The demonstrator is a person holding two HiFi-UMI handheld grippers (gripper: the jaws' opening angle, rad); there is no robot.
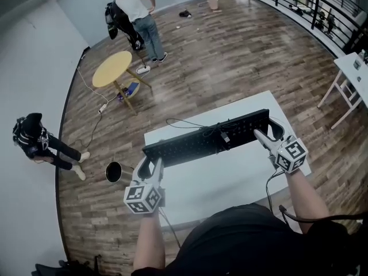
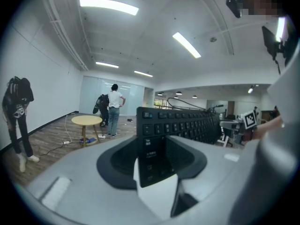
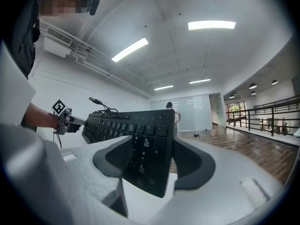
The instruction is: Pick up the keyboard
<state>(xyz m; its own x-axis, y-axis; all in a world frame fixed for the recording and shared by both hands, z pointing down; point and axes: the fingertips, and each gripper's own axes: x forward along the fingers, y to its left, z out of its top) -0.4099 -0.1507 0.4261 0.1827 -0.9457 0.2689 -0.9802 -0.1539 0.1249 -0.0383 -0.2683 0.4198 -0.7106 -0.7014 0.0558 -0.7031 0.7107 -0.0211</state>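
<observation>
In the head view both ends of the keyboard (image 1: 207,138) vanish inside the jaws of the left gripper (image 1: 149,161) and the right gripper (image 1: 269,132). The near edge of the white table (image 1: 230,180) is covered by the person's dark torso (image 1: 241,234), and a second table (image 1: 352,68) is cut off by the right edge. Small items (image 1: 185,14) far off on the floor (image 1: 230,50) and the clutter (image 1: 127,91) under the round table (image 1: 112,69) are too small to name. In the left gripper view the nearest key legends are too blurred to read
</observation>
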